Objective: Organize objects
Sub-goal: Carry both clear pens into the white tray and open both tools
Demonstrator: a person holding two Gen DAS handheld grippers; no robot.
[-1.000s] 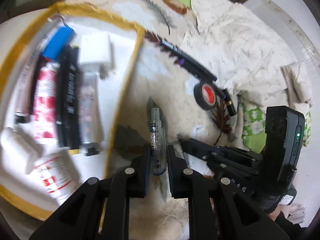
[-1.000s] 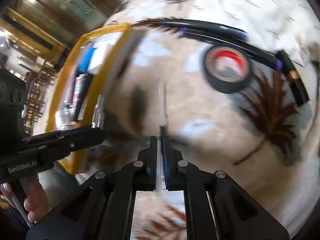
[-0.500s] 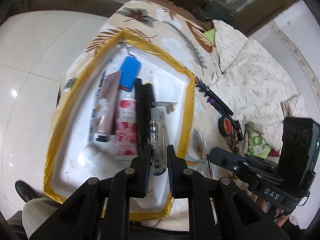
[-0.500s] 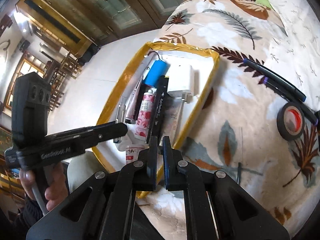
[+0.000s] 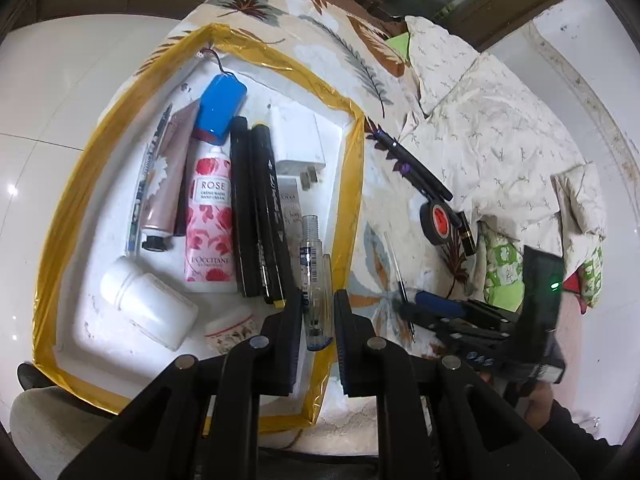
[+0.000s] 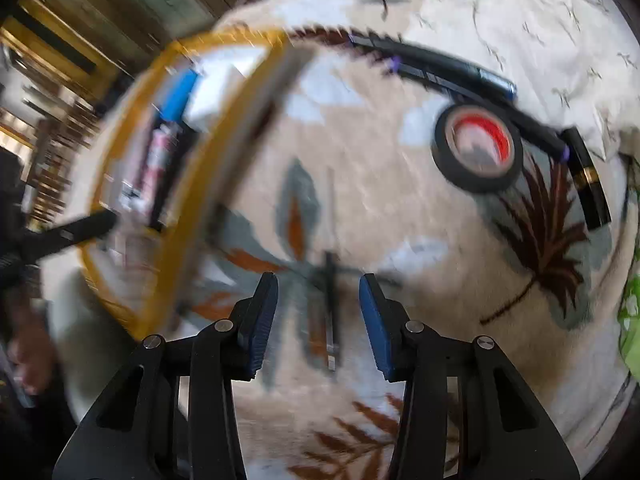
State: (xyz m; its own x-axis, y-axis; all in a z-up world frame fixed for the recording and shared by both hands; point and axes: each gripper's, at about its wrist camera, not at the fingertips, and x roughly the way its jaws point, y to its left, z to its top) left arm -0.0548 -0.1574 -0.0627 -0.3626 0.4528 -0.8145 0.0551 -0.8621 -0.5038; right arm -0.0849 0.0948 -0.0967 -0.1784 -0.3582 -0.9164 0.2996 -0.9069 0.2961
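Clear pen barrel (image 5: 314, 280) pinched in left gripper (image 5: 317, 312) above the gold-rimmed tray (image 5: 352, 184); right gripper (image 6: 319, 312), just opened wide, straddling thin refill (image 6: 330, 304). Risk: refill slipping between pads.

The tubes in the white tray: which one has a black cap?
The beige daisy-print tube, left of the pink rose hand cream tube. Its black cap points toward the camera; the rose tube's is white.

Left gripper (image 5: 317, 312) points steeply down, jaws nearly closed; right gripper (image 6: 319, 316), jaws just opened wide.
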